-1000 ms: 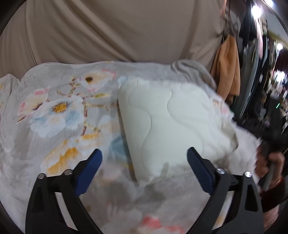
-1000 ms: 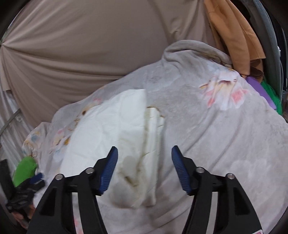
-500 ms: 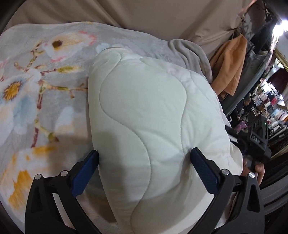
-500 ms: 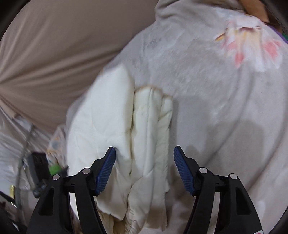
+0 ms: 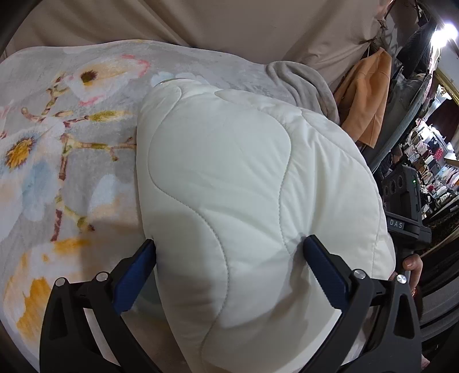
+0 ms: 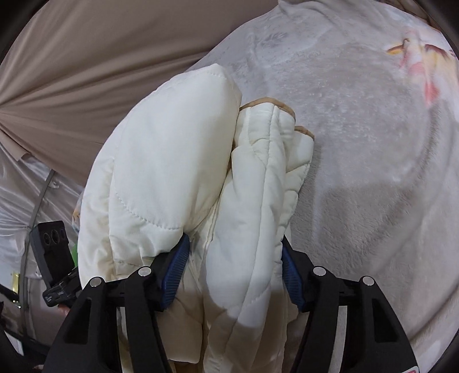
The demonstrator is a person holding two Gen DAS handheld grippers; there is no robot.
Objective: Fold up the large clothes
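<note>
A folded white quilted garment [image 5: 229, 183] lies on the grey flowered blanket [image 5: 51, 149]. My left gripper [image 5: 229, 266] is open, its blue pads on either side of the garment's near end; the right pad presses into the top fabric. In the right wrist view the garment's [image 6: 172, 160] stacked, tan-trimmed layers stand between the pads of my right gripper [image 6: 232, 269], which is closed on the thick fold. The other gripper shows at the edge of each view.
A beige curtain [image 5: 200, 20] hangs behind the bed. An orange garment [image 5: 370, 94] hangs at the right, with a dim shop area beyond. The blanket [image 6: 373, 143] stretches bare to the right of the garment.
Both grippers moved forward onto the garment. The right gripper's pads closed in on the folded layers. The left gripper now straddles the near end.
</note>
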